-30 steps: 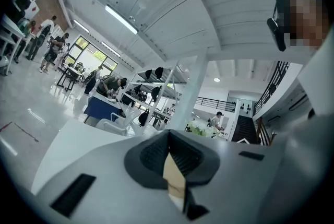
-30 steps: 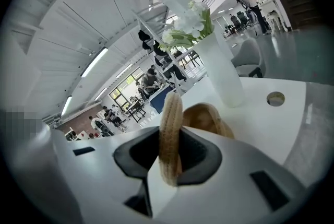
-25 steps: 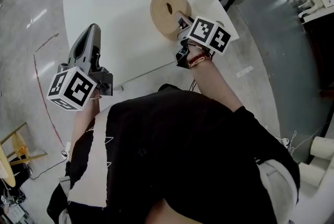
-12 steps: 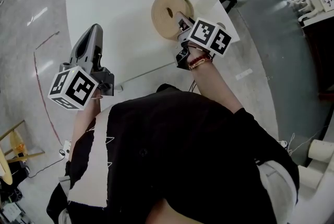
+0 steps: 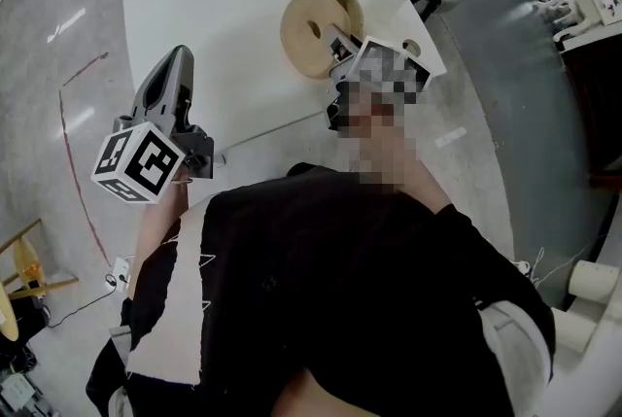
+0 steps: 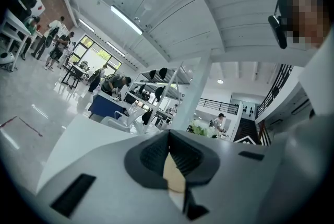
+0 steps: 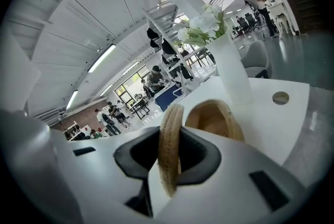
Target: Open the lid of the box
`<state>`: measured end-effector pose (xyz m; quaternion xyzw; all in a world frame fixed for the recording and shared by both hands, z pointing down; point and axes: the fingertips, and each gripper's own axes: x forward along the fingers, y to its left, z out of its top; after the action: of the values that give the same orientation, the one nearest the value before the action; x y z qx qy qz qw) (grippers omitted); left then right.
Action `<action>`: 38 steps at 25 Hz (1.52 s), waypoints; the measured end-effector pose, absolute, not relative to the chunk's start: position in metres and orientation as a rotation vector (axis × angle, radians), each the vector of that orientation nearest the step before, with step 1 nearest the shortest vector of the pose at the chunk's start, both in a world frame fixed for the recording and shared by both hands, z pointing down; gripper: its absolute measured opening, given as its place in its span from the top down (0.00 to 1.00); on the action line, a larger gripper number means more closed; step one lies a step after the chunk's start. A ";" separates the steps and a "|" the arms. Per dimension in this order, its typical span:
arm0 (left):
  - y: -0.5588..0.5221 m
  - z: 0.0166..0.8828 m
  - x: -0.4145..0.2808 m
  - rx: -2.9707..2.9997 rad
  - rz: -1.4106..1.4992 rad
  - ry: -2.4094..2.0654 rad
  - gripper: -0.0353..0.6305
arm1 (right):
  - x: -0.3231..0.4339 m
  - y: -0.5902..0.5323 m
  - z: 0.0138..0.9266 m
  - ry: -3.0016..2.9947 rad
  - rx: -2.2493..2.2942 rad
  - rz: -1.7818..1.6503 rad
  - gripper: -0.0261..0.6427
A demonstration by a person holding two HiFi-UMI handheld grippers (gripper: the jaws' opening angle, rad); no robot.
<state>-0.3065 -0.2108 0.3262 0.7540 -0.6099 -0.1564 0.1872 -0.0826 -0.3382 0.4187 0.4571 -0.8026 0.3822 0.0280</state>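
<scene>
Our right tool grips the lid and has tilted it off the box; left tool closed, empty.

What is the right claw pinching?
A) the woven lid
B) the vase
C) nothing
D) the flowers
A: the right claw has the rim of the lid squeezed between its pads, with the open box just behind it.
</scene>
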 end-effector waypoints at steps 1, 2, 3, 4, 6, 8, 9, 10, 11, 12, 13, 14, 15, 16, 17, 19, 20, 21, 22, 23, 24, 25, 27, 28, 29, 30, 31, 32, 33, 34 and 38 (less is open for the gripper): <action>-0.210 0.327 -0.306 2.120 -0.439 -1.713 0.93 | -0.082 -0.337 0.418 -2.476 1.411 1.182 0.84; -0.209 0.328 -0.305 2.118 -0.438 -1.708 0.93 | -0.082 -0.335 0.418 -2.475 1.412 1.185 0.84; -0.208 0.330 -0.305 2.117 -0.437 -1.703 0.93 | -0.082 -0.332 0.419 -2.474 1.412 1.189 0.84; -0.207 0.331 -0.304 2.115 -0.437 -1.698 0.93 | -0.082 -0.330 0.419 -2.473 1.412 1.192 0.84; -0.205 0.333 -0.302 2.113 -0.439 -1.689 0.93 | -0.081 -0.325 0.420 -2.475 1.412 1.196 0.84; -0.205 0.334 -0.299 2.114 -0.439 -1.681 0.93 | -0.081 -0.322 0.418 -2.480 1.408 1.191 0.84; -0.206 0.334 -0.297 2.116 -0.437 -1.677 0.93 | -0.081 -0.321 0.417 -2.483 1.404 1.190 0.84; -0.206 0.334 -0.296 2.116 -0.436 -1.674 0.93 | -0.081 -0.321 0.415 -2.486 1.402 1.190 0.84; -0.207 0.334 -0.294 2.117 -0.434 -1.671 0.93 | -0.081 -0.321 0.414 -2.489 1.399 1.192 0.84; -0.208 0.334 -0.292 2.116 -0.431 -1.668 0.93 | -0.080 -0.321 0.413 -2.491 1.396 1.196 0.84; -0.208 0.334 -0.290 2.115 -0.425 -1.665 0.93 | -0.080 -0.321 0.413 -2.492 1.394 1.201 0.84; -0.209 0.335 -0.288 2.114 -0.420 -1.662 0.93 | -0.079 -0.320 0.413 -2.494 1.392 1.206 0.84; -0.208 0.336 -0.286 2.113 -0.415 -1.660 0.93 | -0.079 -0.320 0.412 -2.497 1.389 1.208 0.84; -0.207 0.336 -0.284 2.111 -0.412 -1.660 0.93 | -0.078 -0.319 0.412 -2.500 1.385 1.208 0.84; -0.204 0.337 -0.281 2.106 -0.411 -1.664 0.93 | -0.077 -0.316 0.412 -2.504 1.377 1.204 0.84; -0.198 0.337 -0.275 2.085 -0.415 -1.681 0.93 | -0.071 -0.310 0.411 -2.513 1.359 1.194 0.84; -0.195 0.338 -0.273 2.070 -0.417 -1.691 0.93 | -0.068 -0.307 0.410 -2.518 1.350 1.191 0.84; -0.193 0.339 -0.271 2.056 -0.418 -1.699 0.93 | -0.066 -0.304 0.410 -2.520 1.342 1.190 0.84; -0.191 0.340 -0.269 2.043 -0.415 -1.705 0.93 | -0.064 -0.302 0.410 -2.521 1.336 1.192 0.84; -0.189 0.341 -0.267 2.033 -0.409 -1.709 0.93 | -0.062 -0.301 0.409 -2.521 1.331 1.194 0.84; -0.187 0.343 -0.266 2.026 -0.403 -1.712 0.93 | -0.061 -0.299 0.409 -2.521 1.327 1.197 0.84; -0.185 0.344 -0.263 2.022 -0.399 -1.714 0.93 | -0.059 -0.298 0.409 -2.521 1.322 1.200 0.84; -0.181 0.343 -0.257 2.025 -0.396 -1.714 0.93 | -0.056 -0.295 0.409 -2.523 1.310 1.200 0.84; -0.179 0.343 -0.253 2.028 -0.396 -1.714 0.93 | -0.054 -0.293 0.408 -2.525 1.303 1.198 0.84; -0.177 0.342 -0.249 2.030 -0.398 -1.716 0.93 | -0.052 -0.292 0.408 -2.528 1.295 1.195 0.84; -0.175 0.341 -0.246 2.029 -0.402 -1.720 0.93 | -0.050 -0.290 0.407 -2.532 1.287 1.192 0.85; -0.173 0.341 -0.243 2.027 -0.407 -1.724 0.93 | -0.047 -0.288 0.406 -2.536 1.280 1.191 0.85; -0.171 0.340 -0.240 2.025 -0.410 -1.728 0.93 | -0.045 -0.285 0.405 -2.540 1.273 1.190 0.84; -0.169 0.340 -0.238 2.024 -0.411 -1.732 0.93 | -0.043 -0.283 0.405 -2.545 1.267 1.189 0.84; -0.168 0.340 -0.236 2.023 -0.408 -1.735 0.93 | -0.042 -0.282 0.405 -2.549 1.262 1.190 0.84; -0.163 0.340 -0.227 2.021 -0.395 -1.743 0.93 | -0.038 -0.275 0.404 -2.557 1.238 1.196 0.85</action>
<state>-0.2272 -0.1634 0.3397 0.7308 -0.6301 -0.1429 0.2201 -0.0382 -0.2754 0.4045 0.4015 -0.8292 0.3877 0.0295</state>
